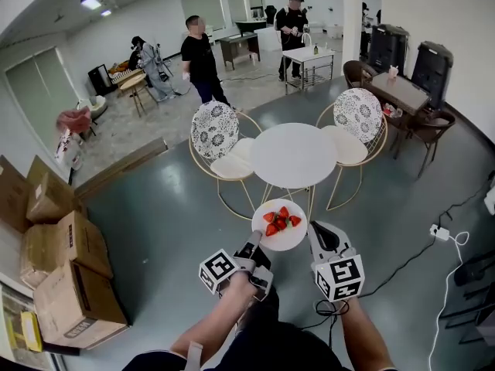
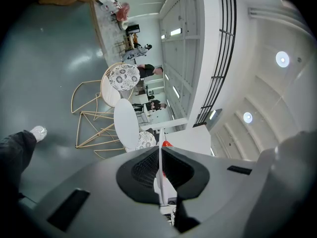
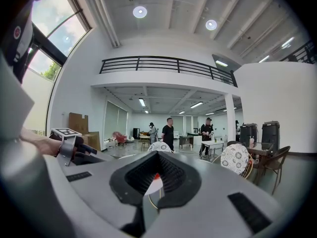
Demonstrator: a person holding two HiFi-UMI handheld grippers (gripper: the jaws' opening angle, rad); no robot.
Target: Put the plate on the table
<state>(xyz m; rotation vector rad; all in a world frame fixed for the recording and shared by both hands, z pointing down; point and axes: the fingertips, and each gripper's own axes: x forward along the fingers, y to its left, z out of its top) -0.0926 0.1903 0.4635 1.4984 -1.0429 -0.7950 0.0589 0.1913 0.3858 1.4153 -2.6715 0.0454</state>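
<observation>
Your left gripper (image 1: 253, 246) and right gripper (image 1: 313, 235) both clamp the plate (image 1: 283, 240), just short of the table (image 1: 294, 154); setting it down remains.

The left claw (image 2: 161, 152) pinches the thin rim of the white plate (image 2: 159, 180), a red strawberry (image 2: 167, 144) peeking just past it; beyond stands the round white bench (image 2: 126, 124) between two gold-framed patterned chairs (image 2: 124, 77)

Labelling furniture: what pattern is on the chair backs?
Black-and-white floral on the chair backs; head view.
</observation>
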